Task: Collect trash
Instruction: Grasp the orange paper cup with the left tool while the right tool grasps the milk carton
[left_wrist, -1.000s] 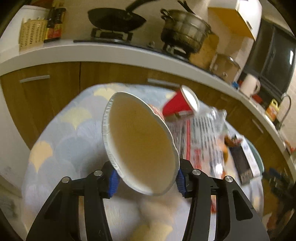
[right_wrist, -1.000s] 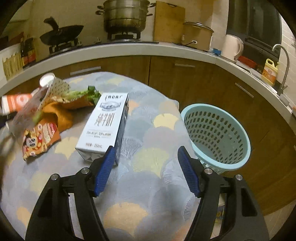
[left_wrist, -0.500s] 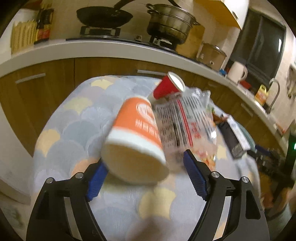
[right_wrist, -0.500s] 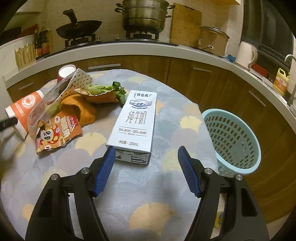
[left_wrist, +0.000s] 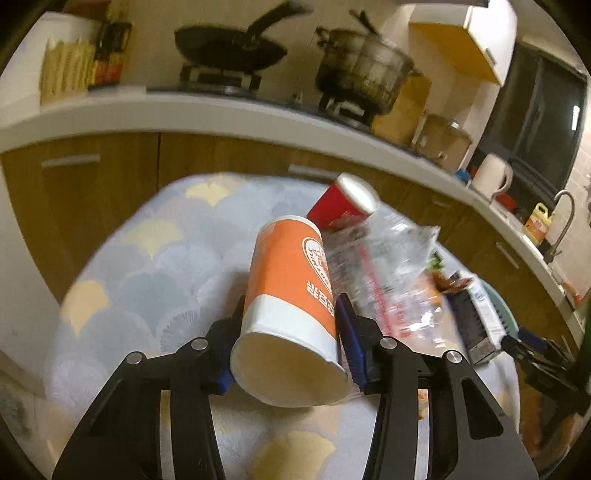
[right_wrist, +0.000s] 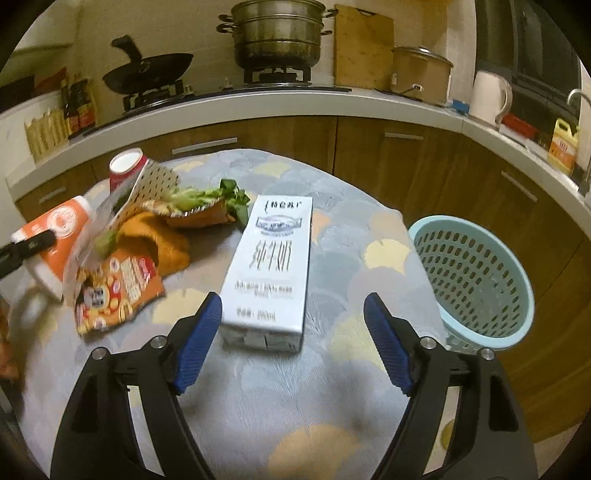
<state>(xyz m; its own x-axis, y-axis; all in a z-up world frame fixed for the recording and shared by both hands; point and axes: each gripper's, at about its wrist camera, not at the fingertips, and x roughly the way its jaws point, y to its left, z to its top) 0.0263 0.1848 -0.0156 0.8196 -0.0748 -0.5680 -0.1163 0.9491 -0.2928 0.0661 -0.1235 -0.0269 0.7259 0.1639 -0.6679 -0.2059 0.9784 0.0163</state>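
Orange and white paper forms the cup, which is clamped on its side at its wide end by the left gripper, whose jaws have just closed on it, above the patterned tablecloth. Beyond the cup lie a red cup and a clear wrapper. Further from the cup, the right gripper, its jaws just widened, is spread around the near end of the milk carton, untouched, with the blue basket beside it.

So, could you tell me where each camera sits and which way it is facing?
Left wrist: on the left gripper, angled down at the table; black fingers clamp the orange cup.
Right wrist: on the right gripper, open around the milk carton, blue basket beside the table.
Shared: cup, carton, red cup, stove.
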